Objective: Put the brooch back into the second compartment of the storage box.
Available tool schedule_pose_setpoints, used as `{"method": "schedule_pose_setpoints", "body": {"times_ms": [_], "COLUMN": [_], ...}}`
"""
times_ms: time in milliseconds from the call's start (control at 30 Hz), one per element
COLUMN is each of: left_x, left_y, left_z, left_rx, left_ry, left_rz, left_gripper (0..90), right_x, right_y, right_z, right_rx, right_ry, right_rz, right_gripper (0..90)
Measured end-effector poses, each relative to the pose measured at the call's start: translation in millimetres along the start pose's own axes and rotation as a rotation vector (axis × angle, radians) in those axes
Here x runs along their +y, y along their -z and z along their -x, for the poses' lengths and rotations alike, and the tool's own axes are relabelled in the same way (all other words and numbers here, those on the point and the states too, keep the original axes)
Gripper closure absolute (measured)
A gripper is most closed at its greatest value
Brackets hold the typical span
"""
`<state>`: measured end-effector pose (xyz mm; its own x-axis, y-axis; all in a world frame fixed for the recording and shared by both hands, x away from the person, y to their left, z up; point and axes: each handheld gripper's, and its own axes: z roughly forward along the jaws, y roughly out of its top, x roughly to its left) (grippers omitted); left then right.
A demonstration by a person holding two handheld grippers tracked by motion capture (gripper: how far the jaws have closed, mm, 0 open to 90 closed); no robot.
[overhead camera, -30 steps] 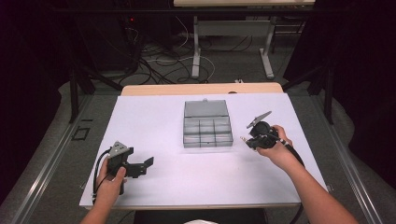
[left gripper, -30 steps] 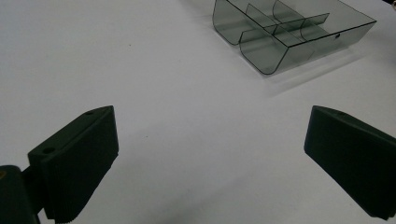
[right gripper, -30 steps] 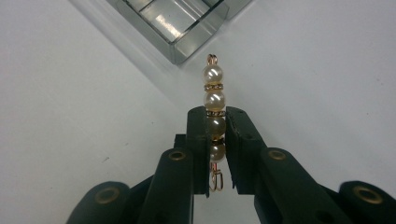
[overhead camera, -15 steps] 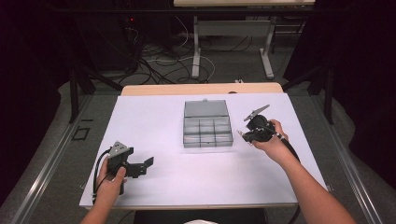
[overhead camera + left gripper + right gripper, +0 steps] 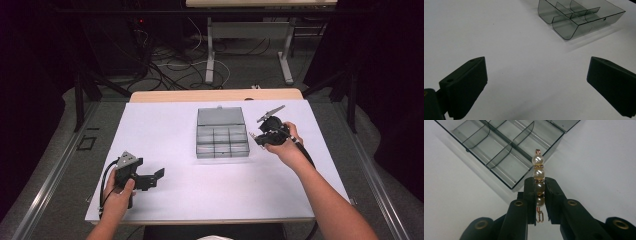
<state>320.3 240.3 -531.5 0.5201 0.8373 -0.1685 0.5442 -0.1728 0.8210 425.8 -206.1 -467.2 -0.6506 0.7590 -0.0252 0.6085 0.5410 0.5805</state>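
White tabletop (image 5: 200, 195) lay under us; our right gripper (image 5: 539, 192) pinched a pearl pin (image 5: 538, 173) beside the compartment box (image 5: 222, 134), our left gripper (image 5: 536, 82) gaped, holding nothing

No readable text, label, brand, number or sign is showing anywhere. The clear compartment box (image 5: 222, 134) is bearing no lettering on its walls or lid, the white table (image 5: 165, 130) is lying unmarked, and the black jaws in both gripper views are carrying no print.
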Motion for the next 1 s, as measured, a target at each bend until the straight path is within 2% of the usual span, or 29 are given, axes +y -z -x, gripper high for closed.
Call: {"method": "schedule_pose_setpoints", "body": {"times_ms": [200,233,700,1000], "left_x": [0.0,0.0,-0.2,-0.1], "left_y": [-0.3,-0.3,-0.8,-0.8], "left_z": [0.1,0.1,-0.4,-0.4], "left_rx": [-0.001,-0.001,-0.002,-0.001], "left_ry": [0.0,0.0,0.002,0.001], "left_rz": [0.0,0.0,0.003,0.003], "left_gripper": [3.0,3.0,3.0,3.0], "right_x": [10.2,11.4,27.3,39.8], "right_y": [-1.5,-3.5,-13.3,-21.0], "right_z": [-1.6,-2.1,-5.1,-8.1], "right_rx": [-0.007,-0.003,-0.01,-0.014], "right_ry": [0.0,-0.007,-0.006,-0.028], "right_rz": [0.003,0.02,0.017,0.025], "right_gripper": [81.0,81.0,81.0,80.9]}}
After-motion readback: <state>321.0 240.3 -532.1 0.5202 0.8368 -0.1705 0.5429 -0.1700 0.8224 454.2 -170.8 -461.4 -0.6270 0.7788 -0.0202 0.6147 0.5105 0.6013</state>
